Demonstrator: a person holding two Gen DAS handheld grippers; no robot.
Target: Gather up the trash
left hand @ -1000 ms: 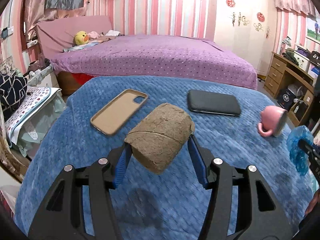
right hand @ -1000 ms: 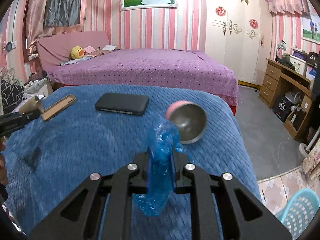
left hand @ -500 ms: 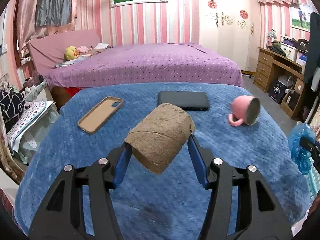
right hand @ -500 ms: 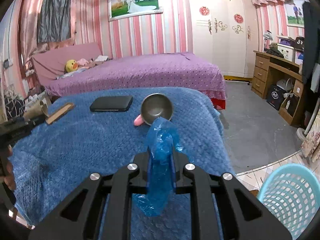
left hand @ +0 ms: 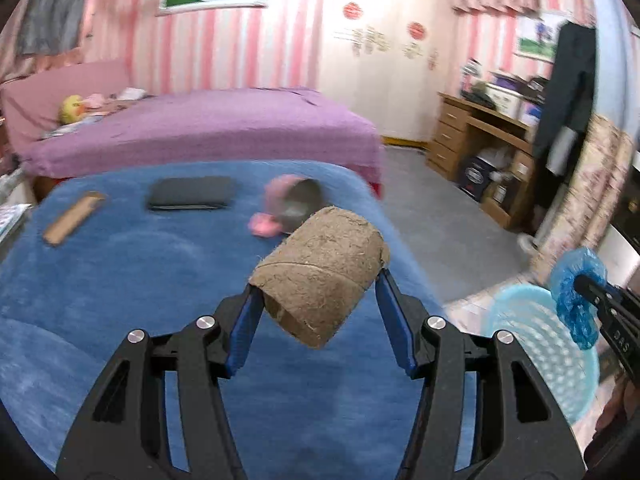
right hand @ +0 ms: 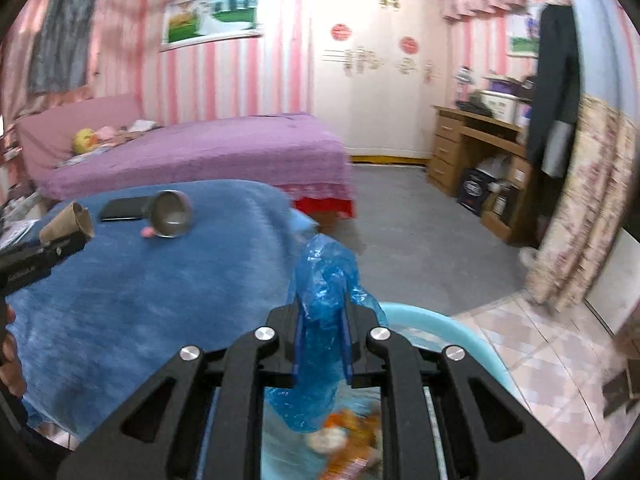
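Both claws have swung right off the blue blanket (left hand: 120, 280) toward the light-blue basket (right hand: 460, 328), which a second ago was barely in view. Right claw (right hand: 322, 344) now hangs over the basket mouth, pinching the blue plastic bag (right hand: 324, 280); wrappers already lie inside, blurry, probably snack packets. Left claw (left hand: 318, 300) is clamped on the brown cardboard roll (left hand: 320, 272), held above the blanket edge, short of the basket. Pink mug (left hand: 288, 208), black phone (left hand: 190, 198) and tan phone case (left hand: 72, 216) stay on the blanket, now further left in frame. Meaning: pickup is done, drop-off is next. Bag looks ready to release; the roll still needs to travel right.
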